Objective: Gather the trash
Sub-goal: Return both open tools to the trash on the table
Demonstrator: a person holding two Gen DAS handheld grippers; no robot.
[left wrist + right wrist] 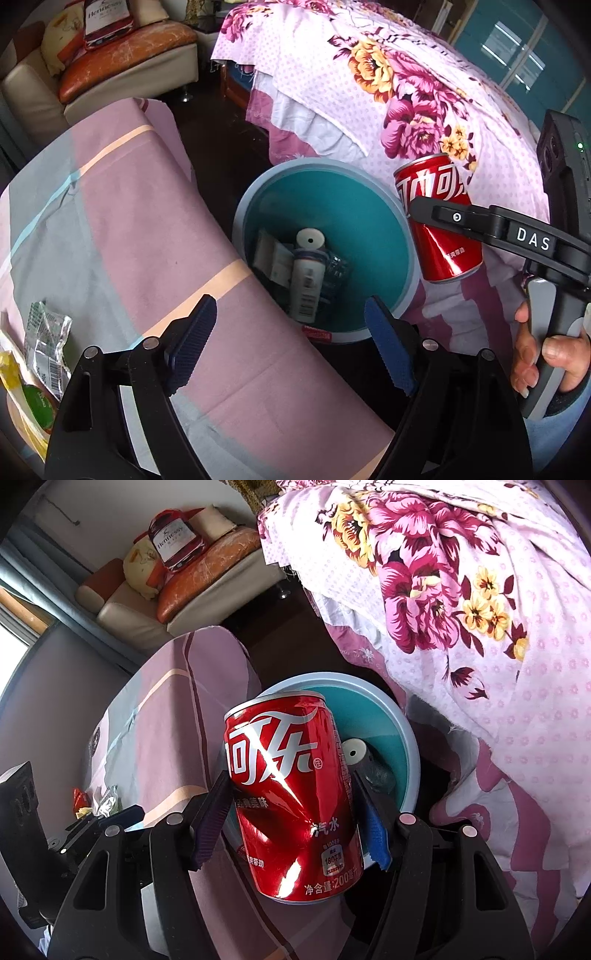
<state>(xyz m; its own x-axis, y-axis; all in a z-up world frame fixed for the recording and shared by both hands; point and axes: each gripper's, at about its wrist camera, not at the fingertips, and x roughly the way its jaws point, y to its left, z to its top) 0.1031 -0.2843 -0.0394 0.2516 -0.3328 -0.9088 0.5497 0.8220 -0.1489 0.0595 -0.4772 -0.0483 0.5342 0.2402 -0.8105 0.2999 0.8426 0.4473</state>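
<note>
Both grippers (291, 343) are black with ribbed blue pads (388, 350), silver pivot screws and white "DAS" lettering.

Below my left gripper (291, 347) the mouth of the bin (402, 236) is free, with trash only at its bottom. The draped table (147, 221) closes its left side, the flowered bedspread (424, 92) its far side. To its right the red can (439, 221) in my right gripper (291, 823) hangs over the rim.

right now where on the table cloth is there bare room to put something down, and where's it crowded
Free: the broad pink and grey stretch of the striped tablecloth, from the wrappers across to the edge by the bin. Crowded: the wrapper corner, and the bin floor, where a white bottle lies among packaging.
</note>
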